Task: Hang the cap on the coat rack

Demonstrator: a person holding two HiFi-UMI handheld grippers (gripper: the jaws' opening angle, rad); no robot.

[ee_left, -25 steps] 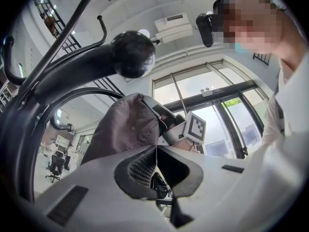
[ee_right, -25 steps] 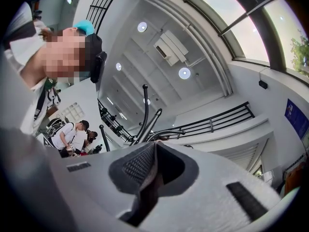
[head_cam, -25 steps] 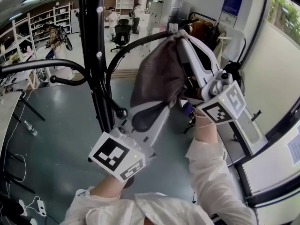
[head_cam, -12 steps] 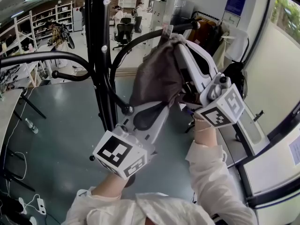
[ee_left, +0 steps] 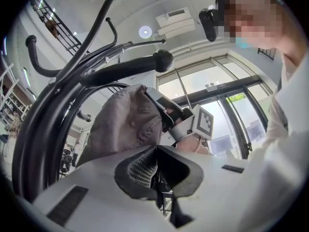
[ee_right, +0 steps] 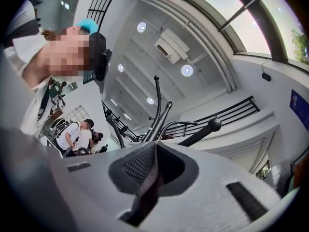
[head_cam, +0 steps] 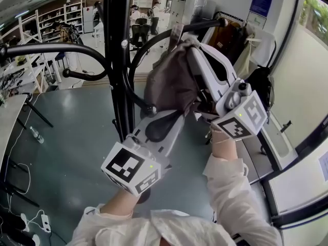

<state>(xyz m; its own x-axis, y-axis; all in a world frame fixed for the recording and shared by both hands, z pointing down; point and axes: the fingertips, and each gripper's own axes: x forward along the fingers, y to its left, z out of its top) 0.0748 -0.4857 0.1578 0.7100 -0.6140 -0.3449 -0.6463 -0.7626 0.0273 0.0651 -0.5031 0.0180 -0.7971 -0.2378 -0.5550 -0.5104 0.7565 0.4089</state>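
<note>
The right claw [head_cam: 187, 41] is raised high beside the coat rack [head_cam: 119, 60] and is clenched on the cap [head_cam: 171, 81]. In the right gripper view a strip of brown fabric [ee_right: 146, 180] runs down between the closed pads of the right claw [ee_right: 153, 151].

The cap is grey-brown and soft. It hangs in the air from that grip, with its crown drooping down and to the left. It sits just under one of the rack's curved black arms [head_cam: 169, 35], which ends in a ball tip [head_cam: 221, 22]. Whether cloth and arm touch cannot be told.

In the left gripper view the same arm [ee_left: 125, 69] crosses just above the cap [ee_left: 125, 124], and the right claw's marker cube [ee_left: 203, 122] shows beside the cap.

The left claw [head_cam: 166, 121] points up from below with its front end under the cap's lower edge. Its pads are pressed together, with no fabric visible in the seam of the left claw [ee_left: 155, 151].

Pale sleeves [head_cam: 230, 188] cover both of the person's arms. Below lies a grey-green floor [head_cam: 66, 137]. Clothes [head_cam: 225, 35] hang on a rail at the far right, and shelving [head_cam: 51, 19] stands at the far left.
</note>
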